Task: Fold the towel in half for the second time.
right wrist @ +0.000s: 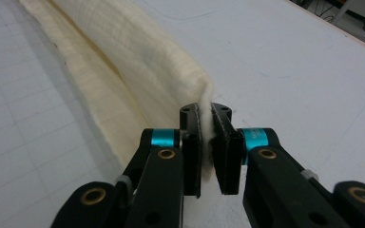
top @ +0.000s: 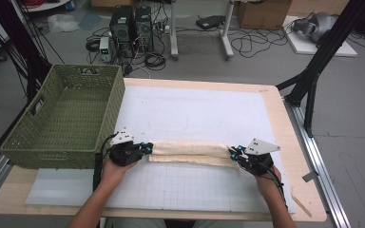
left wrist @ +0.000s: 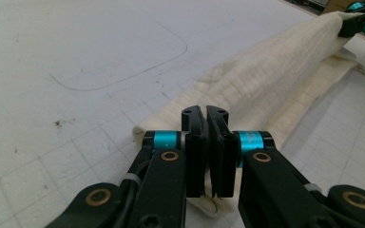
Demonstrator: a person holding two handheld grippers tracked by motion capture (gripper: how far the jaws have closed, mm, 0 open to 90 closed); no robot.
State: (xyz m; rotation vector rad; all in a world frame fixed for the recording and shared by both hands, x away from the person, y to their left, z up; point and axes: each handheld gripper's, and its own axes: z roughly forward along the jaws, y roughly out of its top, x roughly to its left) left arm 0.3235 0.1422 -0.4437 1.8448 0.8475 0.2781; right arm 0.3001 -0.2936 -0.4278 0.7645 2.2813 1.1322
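At the left of the high view a green woven basket (top: 64, 116) stands on the table (top: 299, 190), its near corner just beside the left gripper (top: 147, 148). That gripper sits a little left of centre in the lower half of the frame, held in the left hand (top: 114, 170), whose forearm comes up from the bottom edge. Its jaws are pressed together on the left end of a cream cloth (top: 190, 152).

The cloth lies folded into a long, narrow band across the lower middle of the frame, on a white gridded mat (top: 195, 114) that covers most of the table. The band runs nearly level from one gripper to the other, with a thinner layer showing along its near edge.

At the right end of the cloth, the right gripper (top: 234, 153) is clamped on that end, held in the right hand (top: 266, 183) at the lower right.

In the left gripper view the left gripper (left wrist: 206, 116) rises from the bottom centre with its jaws nearly meeting; the cloth (left wrist: 266, 80) passes under and between them and stretches away to the upper right corner, where the far gripper (left wrist: 356, 21) pinches it.

In the right gripper view the right gripper (right wrist: 205, 114) stands at bottom centre, a thin pinched edge of the cloth (right wrist: 123, 61) showing white between its jaws, and the band runs off to the upper left over the mat (right wrist: 290, 61).
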